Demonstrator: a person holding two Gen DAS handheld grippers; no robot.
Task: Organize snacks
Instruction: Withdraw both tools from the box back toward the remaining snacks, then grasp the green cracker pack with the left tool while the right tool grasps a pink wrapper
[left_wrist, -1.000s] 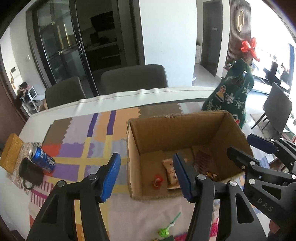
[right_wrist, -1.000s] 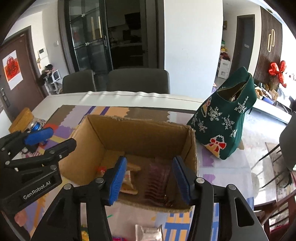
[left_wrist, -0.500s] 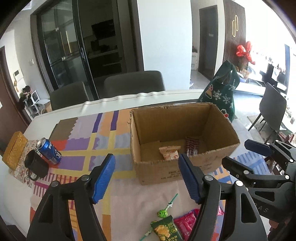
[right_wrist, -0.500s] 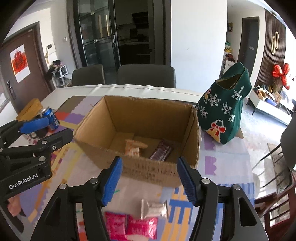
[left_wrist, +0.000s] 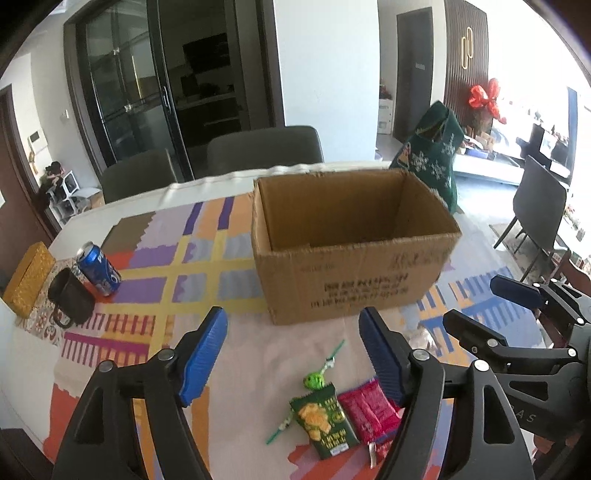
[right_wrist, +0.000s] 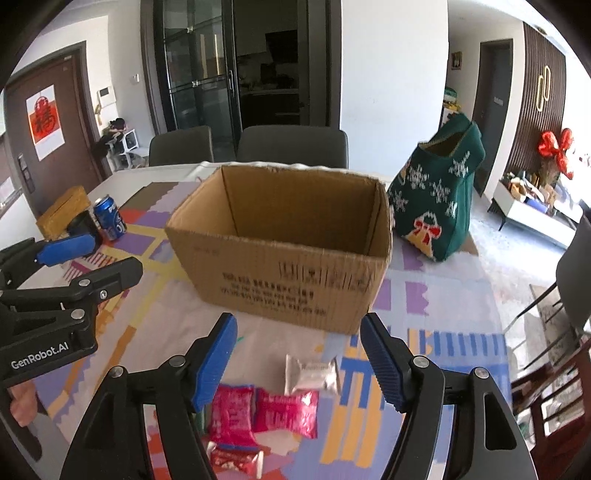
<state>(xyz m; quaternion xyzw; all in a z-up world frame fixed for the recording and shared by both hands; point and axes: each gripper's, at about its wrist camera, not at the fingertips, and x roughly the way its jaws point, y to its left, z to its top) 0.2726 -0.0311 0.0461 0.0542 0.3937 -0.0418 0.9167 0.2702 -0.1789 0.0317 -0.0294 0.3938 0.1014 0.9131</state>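
Hovering over snacks — both grippers empty.
Left gripper (left_wrist: 291, 360) and right gripper (right_wrist: 297, 360) have just been opening their jaws — brown cardboard box (right_wrist: 291, 258) beyond.

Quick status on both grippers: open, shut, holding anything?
Left gripper: open, jaws have just been opening, nothing between them.
Right gripper: open, jaws have just been opening, empty above the snack packets.

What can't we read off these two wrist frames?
- Brown cardboard box floor: hidden by its near wall, both views.
- Box print: blurred.
- Red snack packets: partly behind the left gripper's finger in the left view; cut by the bottom edge in the right view.
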